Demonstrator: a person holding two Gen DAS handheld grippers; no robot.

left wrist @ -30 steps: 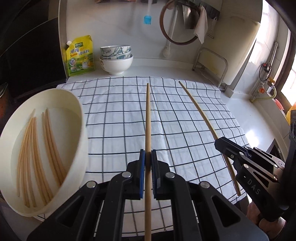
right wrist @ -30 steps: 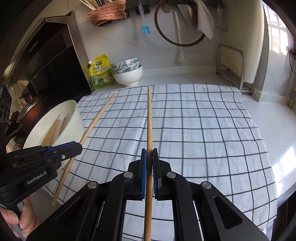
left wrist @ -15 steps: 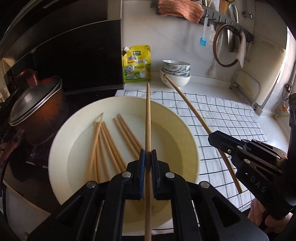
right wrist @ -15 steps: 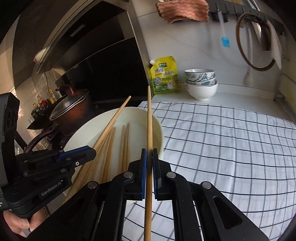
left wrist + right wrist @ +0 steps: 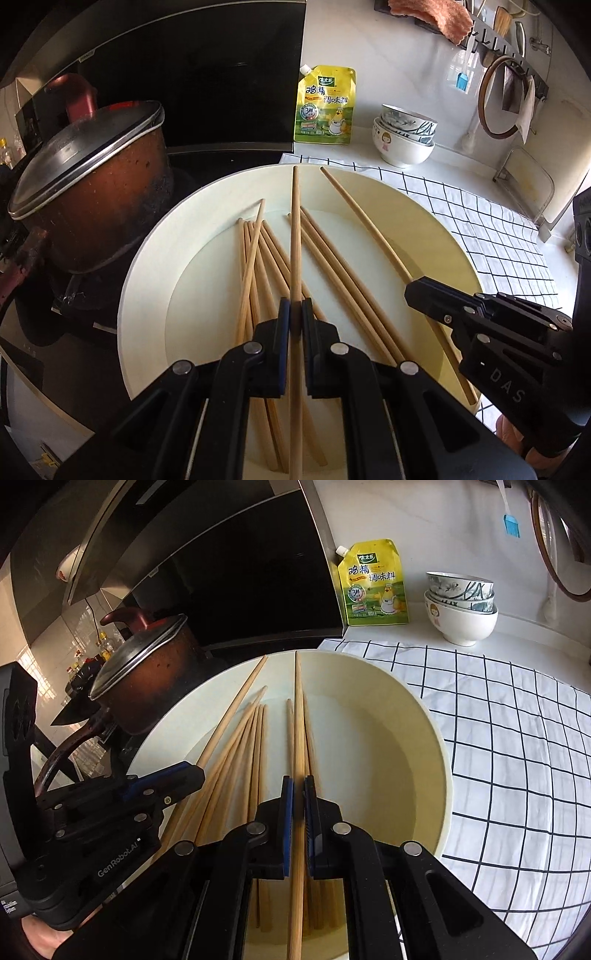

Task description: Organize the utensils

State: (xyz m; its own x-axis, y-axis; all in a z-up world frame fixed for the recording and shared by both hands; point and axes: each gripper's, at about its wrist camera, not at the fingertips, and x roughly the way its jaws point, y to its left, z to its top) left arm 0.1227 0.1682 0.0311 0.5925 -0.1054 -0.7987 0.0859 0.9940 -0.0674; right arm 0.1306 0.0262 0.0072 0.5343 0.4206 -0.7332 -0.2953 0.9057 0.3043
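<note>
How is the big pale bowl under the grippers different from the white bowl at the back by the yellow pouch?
The big bowl is wide, plain cream and holds loose chopsticks; the white bowl looks much smaller, carries a little cartoon face and holds patterned bowls stacked inside it. The big bowl sits beside the lidded pot, the white bowl next to the yellow pouch. Both are round and light-coloured.

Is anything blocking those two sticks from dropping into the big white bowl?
Nothing visible does. The left gripper and right gripper each hold a chopstick directly above the open bowl. Below lie only the other chopsticks already inside it.
</note>
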